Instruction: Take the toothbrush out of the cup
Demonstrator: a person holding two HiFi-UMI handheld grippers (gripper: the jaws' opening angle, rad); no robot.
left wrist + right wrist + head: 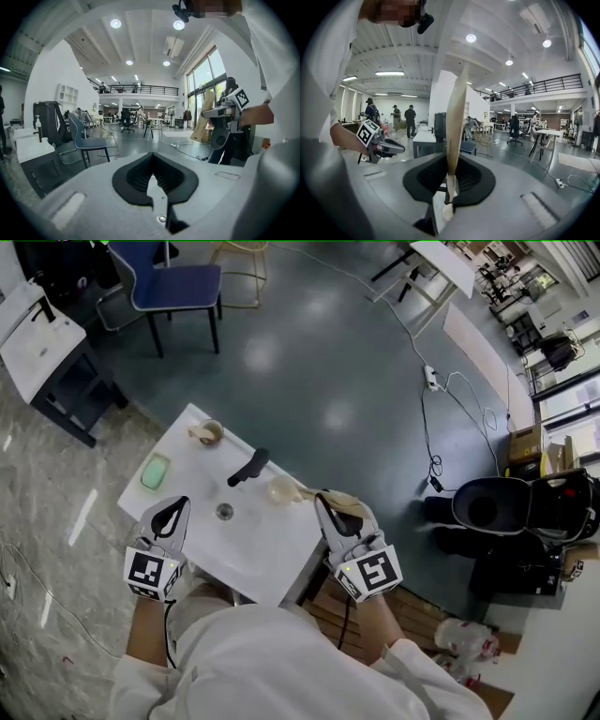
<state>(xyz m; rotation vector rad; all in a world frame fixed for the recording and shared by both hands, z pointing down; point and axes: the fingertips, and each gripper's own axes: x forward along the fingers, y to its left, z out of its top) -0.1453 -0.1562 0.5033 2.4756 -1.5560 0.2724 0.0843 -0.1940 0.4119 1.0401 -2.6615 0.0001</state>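
Observation:
My right gripper (449,187) is shut on a pale wooden toothbrush (454,126), which stands upright between the pads and rises well above them. In the head view the toothbrush (339,500) is held above the right edge of the white washbasin top (272,549), just right of a cream cup (281,489). Whether its tip still touches the cup cannot be made out. My left gripper (154,180) is shut with nothing in it and hovers over the basin's left front (172,517).
On the basin top are a black tap (248,467), a drain (224,511), a green soap bar (156,472) and a second small cup (208,432) at the far corner. A blue chair (173,285) stands beyond, and a wooden pallet (328,610) lies by the basin's right side.

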